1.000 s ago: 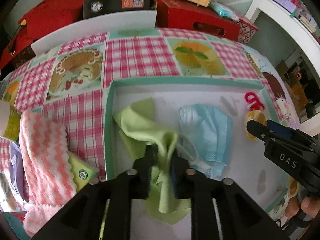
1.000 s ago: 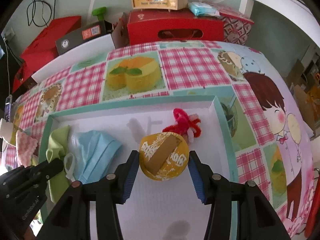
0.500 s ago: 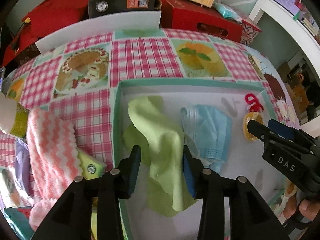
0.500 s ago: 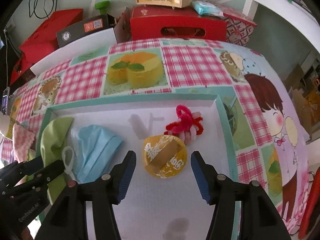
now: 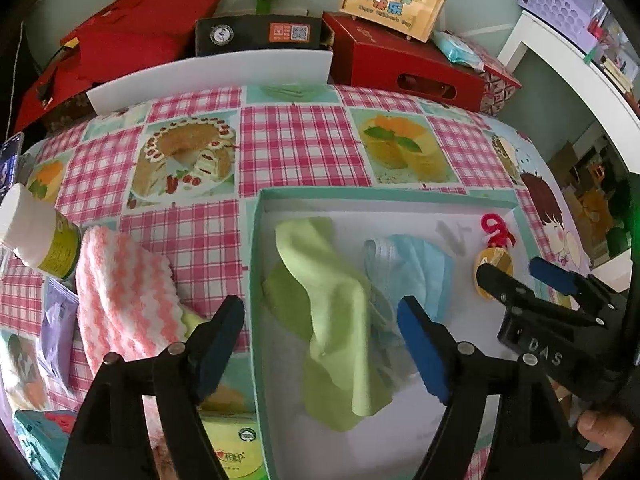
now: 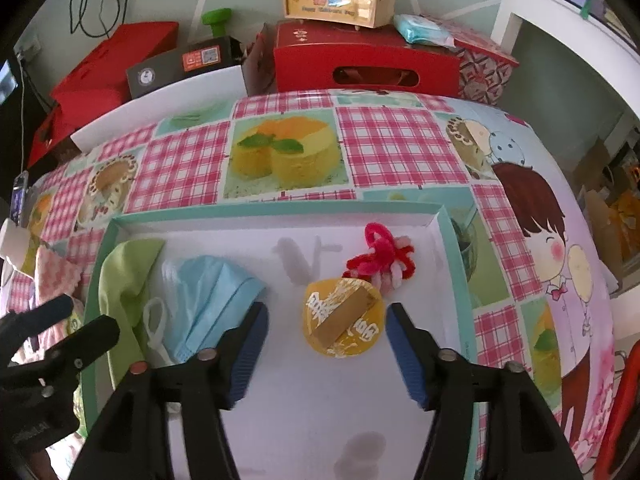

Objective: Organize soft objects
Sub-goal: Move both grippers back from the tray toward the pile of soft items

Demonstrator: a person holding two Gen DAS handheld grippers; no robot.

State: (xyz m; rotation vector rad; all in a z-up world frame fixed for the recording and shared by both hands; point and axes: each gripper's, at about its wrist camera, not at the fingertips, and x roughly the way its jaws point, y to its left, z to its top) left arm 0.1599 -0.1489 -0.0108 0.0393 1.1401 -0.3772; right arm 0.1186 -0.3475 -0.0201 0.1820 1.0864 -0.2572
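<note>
A shallow white tray with a teal rim [image 5: 256,248] [image 6: 276,211] lies on the checked tablecloth. In it rest a lime green cloth [image 5: 340,312] [image 6: 124,280], a light blue face mask [image 5: 416,264] [image 6: 208,296], a round yellow pouch [image 6: 344,322] [image 5: 494,258] and a red and white pipe-cleaner toy [image 6: 380,258]. My left gripper [image 5: 320,348] hovers over the green cloth, jaws opening, pads clear of it. My right gripper [image 6: 326,350] straddles the yellow pouch, jaws opening, pads off its sides.
A pink and white striped towel [image 5: 124,300] lies left of the tray beside a white-capped bottle [image 5: 36,236], a purple packet [image 5: 56,332] and a green box [image 5: 232,444]. Red boxes [image 6: 364,64] and a white board [image 5: 208,76] line the table's far edge.
The left jaws let go of the green cloth, which dropped flat into the tray, and the gripper rose a little. The right jaws spread away from the yellow pouch.
</note>
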